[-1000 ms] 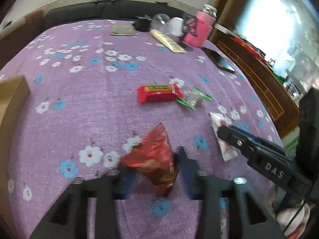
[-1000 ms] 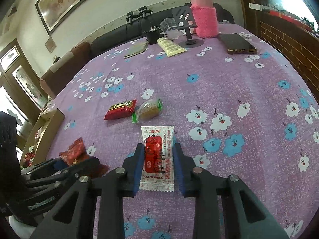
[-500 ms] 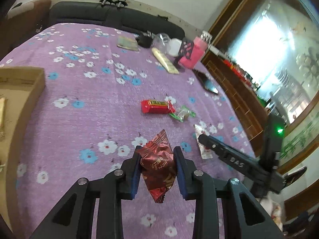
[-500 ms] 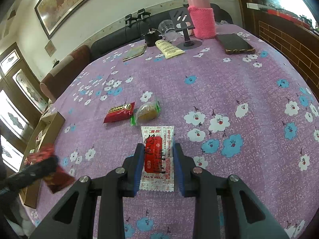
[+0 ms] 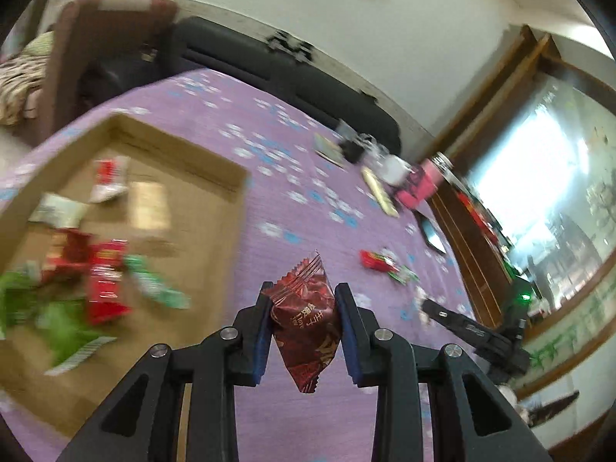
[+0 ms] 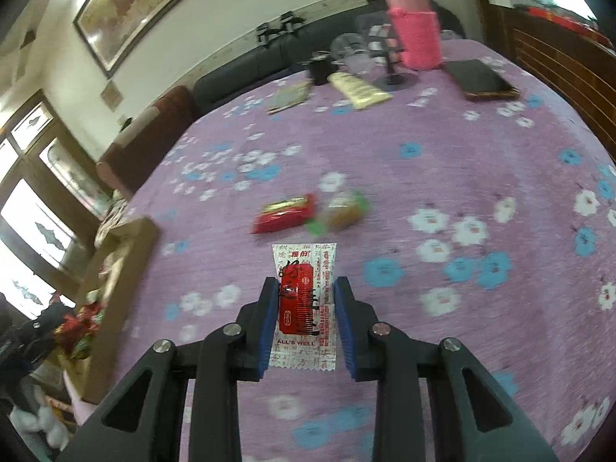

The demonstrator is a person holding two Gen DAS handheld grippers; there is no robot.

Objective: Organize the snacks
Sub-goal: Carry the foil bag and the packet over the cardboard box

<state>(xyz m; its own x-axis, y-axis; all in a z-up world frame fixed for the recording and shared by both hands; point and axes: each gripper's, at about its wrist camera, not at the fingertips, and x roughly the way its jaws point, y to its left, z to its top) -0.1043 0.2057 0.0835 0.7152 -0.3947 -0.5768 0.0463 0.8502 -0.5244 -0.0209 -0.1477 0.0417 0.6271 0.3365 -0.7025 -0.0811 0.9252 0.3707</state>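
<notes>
At the counter's [image 6: 481, 161] far edge stand a pink bottle [image 6: 415, 34], a phone [image 6: 479, 79], a cream tube [image 6: 358, 88], a small booklet [image 6: 288, 96] and a dark stand [image 6: 394, 77], all well apart from the snacks. Near the middle lie two loose snacks side by side: a red bar [image 6: 285, 213] and a green-ended sweet [image 6: 342, 213], about touching. Nothing lies between them and the right gripper [image 6: 306, 308].

The open cardboard box [image 5: 235, 177] sits at the counter's left edge; it holds a blurred heap of red, green and white packets, too smeared to count.

The left gripper [image 5: 302, 319] has its jaws clamped on one dark red packet [image 5: 304, 319], held in the air beside the box's near right wall, over the cloth. The right gripper's jaws sit either side of one white sachet [image 6: 304, 300] with a red label; whether it is lifted off the counter cannot be told.

Since half a second ago the left gripper has swung left, so the box now fills its view where only a corner showed. The right gripper's view has shifted slightly, the sachet unchanged between its jaws.
</notes>
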